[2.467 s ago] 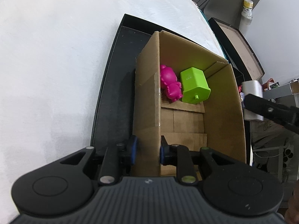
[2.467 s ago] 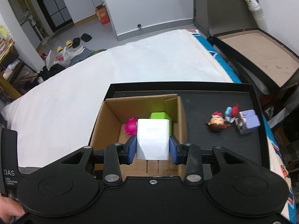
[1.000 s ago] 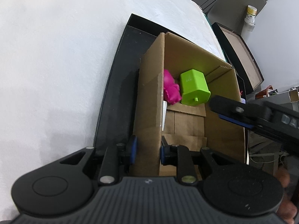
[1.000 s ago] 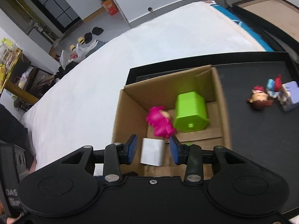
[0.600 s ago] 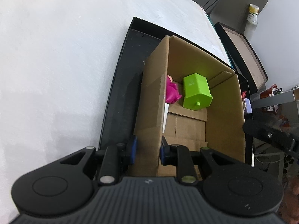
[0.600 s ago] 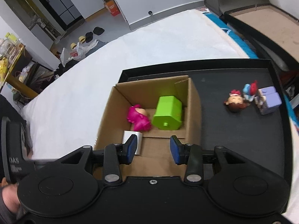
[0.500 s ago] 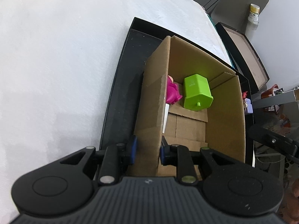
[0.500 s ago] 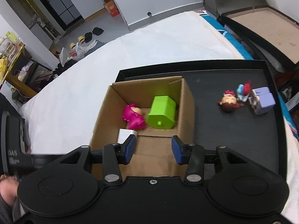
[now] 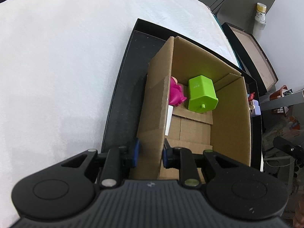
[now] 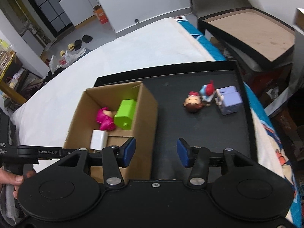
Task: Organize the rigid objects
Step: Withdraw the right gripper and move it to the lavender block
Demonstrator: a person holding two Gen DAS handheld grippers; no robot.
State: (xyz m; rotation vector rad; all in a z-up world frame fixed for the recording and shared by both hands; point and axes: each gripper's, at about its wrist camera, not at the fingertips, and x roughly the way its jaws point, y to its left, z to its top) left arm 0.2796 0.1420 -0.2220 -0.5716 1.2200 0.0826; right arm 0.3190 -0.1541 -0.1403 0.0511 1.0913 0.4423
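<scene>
Item: cardboard box (image 10: pixel 114 121), open top, standing on the black tray (image 10: pixel 199 133). Your left gripper (image 9: pixel 150 150) is clenched on the box's left wall, one pad outside and one inside.

Contents: pink figure (image 10: pixel 104 118), green block (image 10: pixel 125 114), white block (image 10: pixel 98 139), all on the box floor; the white block lies nearest you against the left wall.

Outstanding: brown-haired doll head (image 10: pixel 193 102), red-and-blue figure (image 10: pixel 208 92) and lilac block (image 10: pixel 229 102), clustered at the far right of the tray, well apart from the box.

Your right gripper (image 10: pixel 154 153) is released and empty, its jaws spread wide, with the left pad over the box's near right corner. The cluster lies ahead of it and to the right.

Hazards:
- The three pieces touch or nearly touch; closing on one is likely to knock its neighbours.
- The doll head looks rounded and may roll or squirt out of the pads.
- Swinging right could clip the box's right wall.
- Loosening your left pinch would let the light box slide.
</scene>
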